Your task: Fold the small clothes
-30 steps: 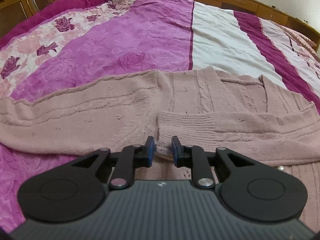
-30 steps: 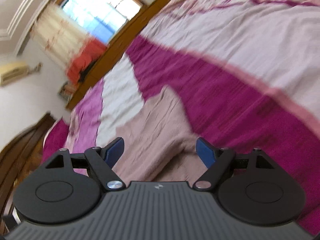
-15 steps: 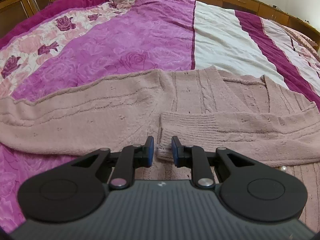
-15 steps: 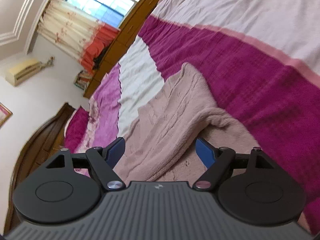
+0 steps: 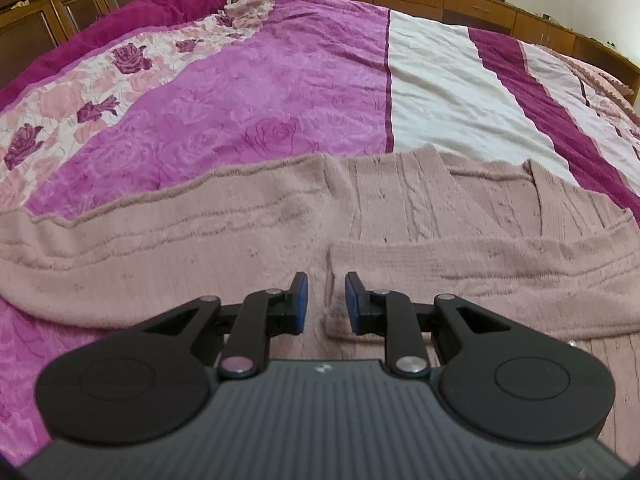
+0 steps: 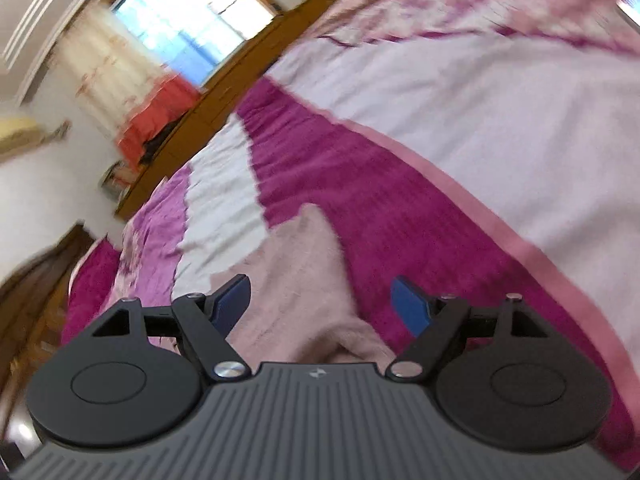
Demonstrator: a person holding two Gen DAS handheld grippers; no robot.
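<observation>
A dusty-pink knitted cardigan [image 5: 248, 236] lies spread across the bed, one sleeve [image 5: 460, 276] folded over its front with the cuff end near the middle. My left gripper [image 5: 325, 300] hovers just above that cuff end, its blue pads a narrow gap apart with nothing between them. My right gripper [image 6: 320, 304] is wide open and empty above the cardigan's far part [image 6: 304, 276], in a blurred, tilted view.
The bed carries a quilt [image 5: 248, 92] with purple rose, white and magenta stripes. Dark wooden cabinets [image 5: 60, 4] run behind the bed. A window with curtains [image 6: 168, 36] and an orange cloth [image 6: 156, 116] stand by the wall.
The left gripper has eased back a little and its pads have parted slightly. The right gripper has swung about, its view tilting and blurring, still wide open.
</observation>
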